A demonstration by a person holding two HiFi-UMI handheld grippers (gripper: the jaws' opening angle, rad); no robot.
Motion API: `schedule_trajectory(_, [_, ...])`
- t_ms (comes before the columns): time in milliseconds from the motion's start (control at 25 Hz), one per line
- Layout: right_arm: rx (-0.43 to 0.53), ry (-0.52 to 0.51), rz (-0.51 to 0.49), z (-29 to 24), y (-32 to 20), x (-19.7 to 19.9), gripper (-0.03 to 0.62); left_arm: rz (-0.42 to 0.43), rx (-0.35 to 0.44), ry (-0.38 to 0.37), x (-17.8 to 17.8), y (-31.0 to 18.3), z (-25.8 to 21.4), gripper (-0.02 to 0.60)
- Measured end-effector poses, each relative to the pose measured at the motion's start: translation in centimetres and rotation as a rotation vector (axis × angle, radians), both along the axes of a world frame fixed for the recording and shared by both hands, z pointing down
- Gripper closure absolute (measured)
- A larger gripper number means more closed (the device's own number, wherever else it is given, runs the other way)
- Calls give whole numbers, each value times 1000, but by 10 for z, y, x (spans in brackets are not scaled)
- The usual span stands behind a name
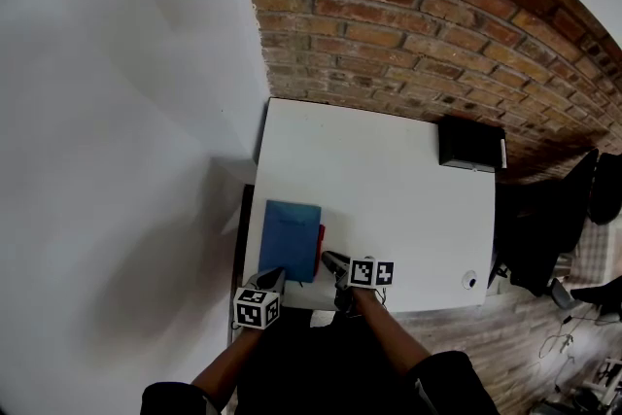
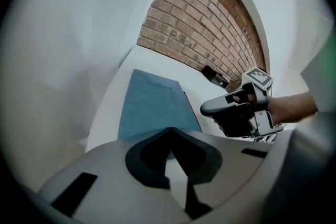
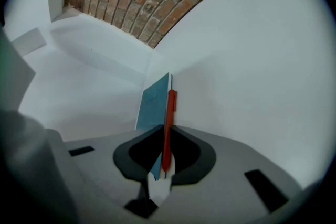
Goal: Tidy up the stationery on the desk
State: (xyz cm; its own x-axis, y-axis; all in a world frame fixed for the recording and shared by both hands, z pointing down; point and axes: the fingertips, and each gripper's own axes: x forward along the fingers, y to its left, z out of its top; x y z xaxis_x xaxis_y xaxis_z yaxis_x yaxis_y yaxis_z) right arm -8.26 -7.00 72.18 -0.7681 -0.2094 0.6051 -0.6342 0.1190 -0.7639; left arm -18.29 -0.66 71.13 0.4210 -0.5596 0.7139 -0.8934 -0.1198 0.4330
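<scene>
In the head view, a blue notebook (image 1: 291, 238) is seen lying at the near left of the white worktop (image 1: 389, 190). A red pen (image 1: 322, 238) lies just beside its right edge, and a black box (image 1: 470, 143) is set at the far right corner by the brick wall (image 1: 408, 24). The left hand-held gripper (image 1: 275, 279) is placed at the notebook's near edge, and the right hand-held gripper (image 1: 333, 259) at the pen's near end.

In the left gripper view, the left hand-held gripper (image 2: 170, 131) is seen with its jaws fully together at the near edge of the blue notebook (image 2: 152, 105); no grip on it can be made out.

In the right gripper view, the right hand-held gripper (image 3: 163, 128) is clamped on the red pen (image 3: 169, 113), with the blue notebook (image 3: 155, 102) just left of it.
</scene>
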Motion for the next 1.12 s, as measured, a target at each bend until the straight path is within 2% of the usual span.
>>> schedule_trajectory(120, [69,15,46,-9,-6,9,560,40,43,-27,4,-3,-7,569])
schedule_trajectory(200, [150,39,57,-19,-10,15,562,69,78,-41,9,-5,-13,568])
schedule_trajectory(360, [314,156,64,-34,-17,31,571,104,144,-52,20,-12,-25,568])
schedule_trajectory(520, [509,275,122,-62,-21,51,571,122,225,-87,28,-15,-43,568])
schedule_trajectory(640, [652,364,112,-85,-16,64,571,121,285,-115,35,-15,-57,568])
schedule_trajectory(720, [713,399,99,-97,-7,70,572,114,317,-127,40,-12,-65,568])
schedule_trajectory(920, [835,410,105,-133,23,92,572,78,354,-141,54,8,-86,568])
schedule_trajectory(1120, [912,391,118,-163,66,116,572,47,384,-168,66,44,-105,569])
